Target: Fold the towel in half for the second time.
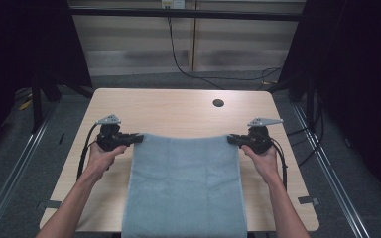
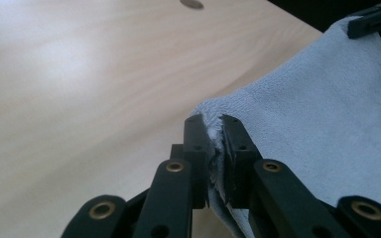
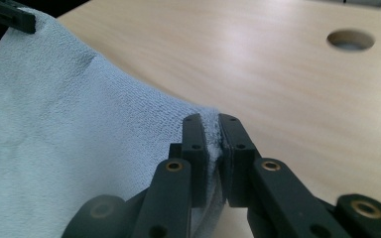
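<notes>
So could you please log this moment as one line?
left gripper: shut on towel far-left corner | right gripper: shut on far-right corner | far edge lifted off table

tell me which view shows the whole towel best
The high view: the towel shows nearly whole, its far corners pinched by the left gripper and right gripper. Each gripper view shows just one pinched corner and the cloth nearby.

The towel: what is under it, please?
Under the towel lies the wooden table, visible around it. Whatever else lies beneath is covered and cannot be seen.
</notes>
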A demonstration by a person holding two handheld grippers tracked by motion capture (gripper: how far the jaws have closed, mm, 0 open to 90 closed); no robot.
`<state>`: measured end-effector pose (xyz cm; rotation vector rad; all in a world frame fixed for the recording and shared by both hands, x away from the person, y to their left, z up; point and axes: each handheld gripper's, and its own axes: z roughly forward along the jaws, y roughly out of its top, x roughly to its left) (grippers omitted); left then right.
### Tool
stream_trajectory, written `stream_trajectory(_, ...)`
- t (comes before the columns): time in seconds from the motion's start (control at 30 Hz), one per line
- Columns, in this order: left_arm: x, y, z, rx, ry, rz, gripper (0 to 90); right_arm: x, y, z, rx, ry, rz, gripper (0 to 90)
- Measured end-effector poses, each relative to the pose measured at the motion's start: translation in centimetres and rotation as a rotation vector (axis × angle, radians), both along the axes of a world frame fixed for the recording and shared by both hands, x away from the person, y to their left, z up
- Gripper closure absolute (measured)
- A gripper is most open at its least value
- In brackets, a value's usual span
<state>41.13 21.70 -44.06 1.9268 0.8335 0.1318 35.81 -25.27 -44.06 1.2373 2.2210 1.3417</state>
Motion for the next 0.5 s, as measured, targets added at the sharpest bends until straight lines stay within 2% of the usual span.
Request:
stream_trajectory(0.07, 0.8, -0.1, 1.1, -0.033, -0.011, 0.019, 82.9, 0.5, -0.2, 1.2, 0.005, -0.024, -0.01, 83.1)
stream_trajectory(0.1, 1.2, -0.1, 1.6, -0.035, -0.02, 0.029, 82.9, 0.8, -0.3, 1.8, 0.007, -0.036, -0.013, 83.2)
stream_trajectory(0.2, 2.6, -0.2, 2.9, -0.069, -0.022, 0.045, 82.9, 1.9, -0.7, 3.3, -0.003, -0.059, -0.034, 83.2)
stream_trajectory(0.3, 3.3, -0.3, 3.9, -0.073, -0.045, 0.059, 82.9, 2.8, -0.8, 4.4, -0.016, -0.065, -0.047, 83.4)
stream_trajectory(0.37, 3.5, -0.4, 4.5, -0.097, -0.057, 0.063, 83.0, 3.2, -0.9, 5.1, -0.019, -0.076, -0.049, 83.5)
stream_trajectory(0.47, 3.4, -0.5, 5.1, -0.09, -0.078, 0.054, 82.9, 3.7, -1.2, 6.0, 0.008, -0.097, -0.066, 83.6)
stream_trajectory(0.5, 3.0, -0.4, 5.2, -0.075, -0.093, 0.042, 82.9, 3.7, -1.3, 6.4, 0.013, -0.104, -0.065, 83.6)
